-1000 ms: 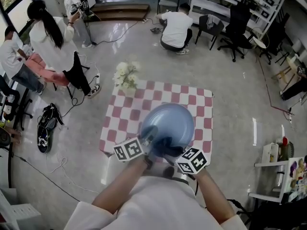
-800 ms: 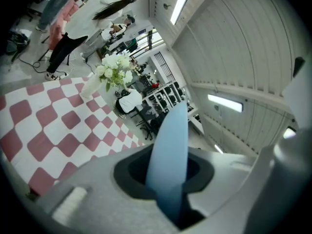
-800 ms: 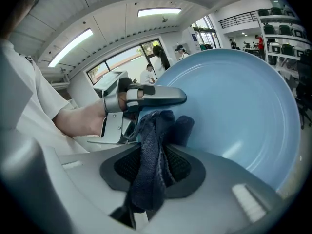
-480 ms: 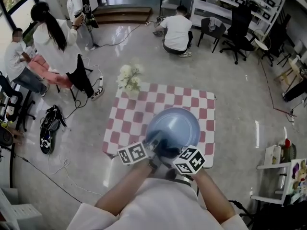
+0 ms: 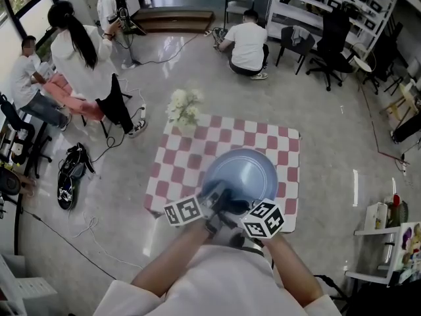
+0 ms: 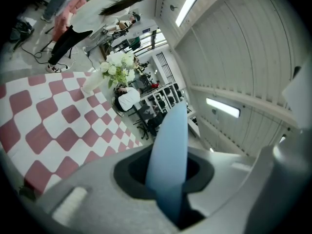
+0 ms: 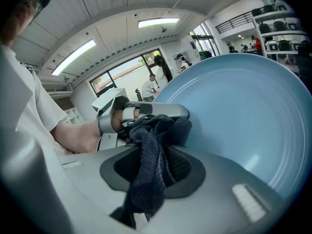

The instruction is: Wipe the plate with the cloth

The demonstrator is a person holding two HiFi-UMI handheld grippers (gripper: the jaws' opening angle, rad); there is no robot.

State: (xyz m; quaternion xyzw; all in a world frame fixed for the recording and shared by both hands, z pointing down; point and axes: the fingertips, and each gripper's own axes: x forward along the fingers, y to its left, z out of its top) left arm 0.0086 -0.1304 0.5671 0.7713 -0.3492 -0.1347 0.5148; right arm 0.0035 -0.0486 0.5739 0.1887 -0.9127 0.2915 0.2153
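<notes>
At lower centre, left tongs (image 6: 168,179) clamp the blue plate (image 5: 245,171) by its rim; right tongs (image 7: 146,182) grip a dark cloth (image 7: 152,147) against it.

Round blue plate (image 5: 247,170) is over the near right part of the red-and-white checkered worktop (image 5: 174,157), with the white flower bunch (image 5: 183,107) at its far left corner. Left gripper (image 5: 212,197) is on the plate's near rim, right gripper (image 5: 233,208) just beside it (dark towelling cloth (image 7: 151,165) between its fingers, against the plate).

Head view high, steeply down; both gripper views up close (all sharing the plate (image 5: 240,173))
</notes>
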